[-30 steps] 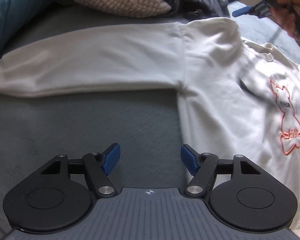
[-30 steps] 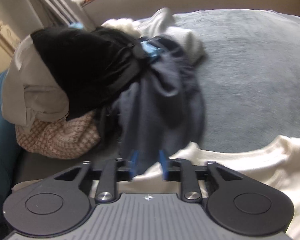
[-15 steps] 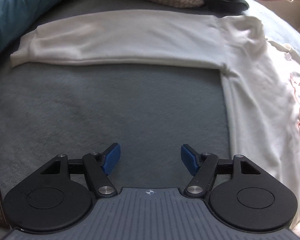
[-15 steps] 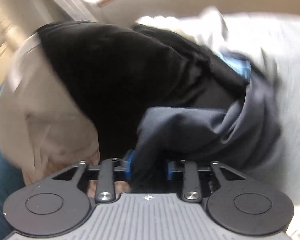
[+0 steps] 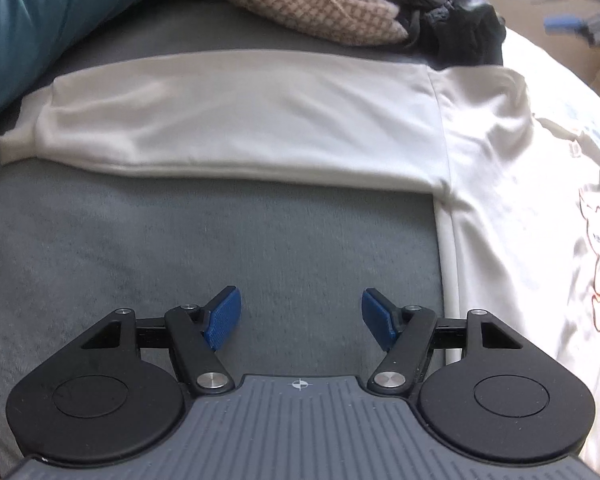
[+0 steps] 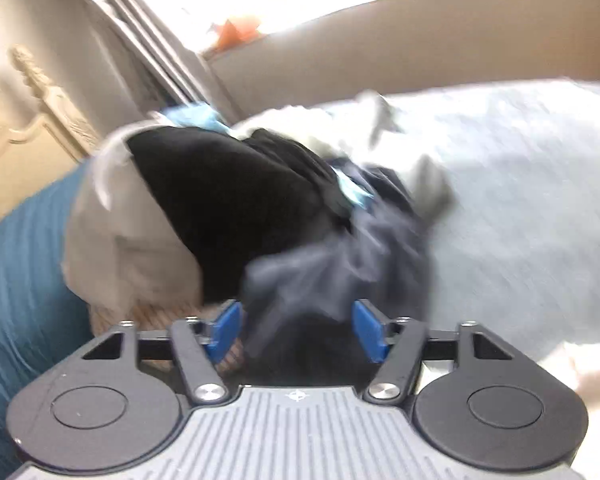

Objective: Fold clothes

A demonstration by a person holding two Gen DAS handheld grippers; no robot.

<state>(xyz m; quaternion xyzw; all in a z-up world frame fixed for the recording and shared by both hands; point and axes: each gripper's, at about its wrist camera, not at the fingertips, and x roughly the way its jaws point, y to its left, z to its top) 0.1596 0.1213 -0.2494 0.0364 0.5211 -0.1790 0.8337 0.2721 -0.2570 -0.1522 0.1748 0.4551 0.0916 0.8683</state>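
My left gripper [image 5: 301, 316] hung with its blue pads spread wide and nothing between them, over bare grey bed cover [image 5: 204, 248]. That stretch of cover was the open room I had: bounded ahead by the lower edge of the white sweatshirt's sleeve [image 5: 236, 120], and on the right by the side seam of the sweatshirt [image 5: 512, 216], which ran straight down just beside my right-hand pad. The sleeve lay flat and stretched out to the left, its cuff ending near the teal bedding [image 5: 40, 20]. Beyond the sleeve's far edge the way was crowded by a pile of clothes [image 5: 324, 4], a checked knit lying closest to it.

My right gripper [image 6: 296, 326] had just been opening its jaws; the pads stood apart, with a fold of dark grey garment [image 6: 320, 276] hanging between them. The blur was too heavy to tell whether either pad touched it. Black and beige clothes [image 6: 220, 200] were heaped to its left, pale bed cover lay open to its right.

Compared with a second earlier, more of the sleeve showed in the left view, down to the cuff, and the sweatshirt's print had slid toward the right edge. In the right view the jaws were wider than before.
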